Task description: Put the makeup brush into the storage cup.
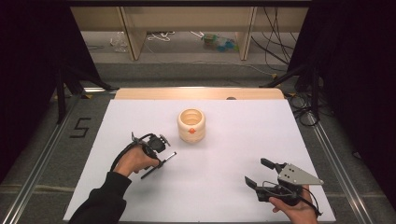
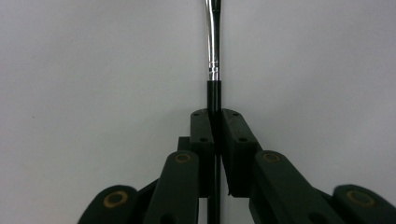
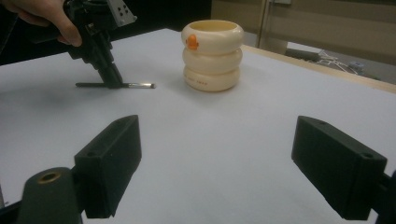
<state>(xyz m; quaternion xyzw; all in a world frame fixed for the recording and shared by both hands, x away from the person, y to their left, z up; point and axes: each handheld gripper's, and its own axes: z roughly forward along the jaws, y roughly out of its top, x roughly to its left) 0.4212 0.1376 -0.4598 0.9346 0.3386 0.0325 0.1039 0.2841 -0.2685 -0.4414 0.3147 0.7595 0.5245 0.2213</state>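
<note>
A thin black tool with a silver metal end lies flat on the white table, left of centre. My left gripper points down on it and is shut on its black handle. In the left gripper view the pads pinch the handle and the silver shaft runs on ahead. A cream cup of stacked rings with an orange mark stands upright beyond it, apart from the tool. My right gripper hovers at the front right, open with nothing between its fingers; past them stand the cup and the left gripper.
A wooden strip runs along the table's far edge. Metal rails flank the table, and a "5" is marked on the floor at left. Shelf legs and cables stand farther back. Bare table lies between the two grippers.
</note>
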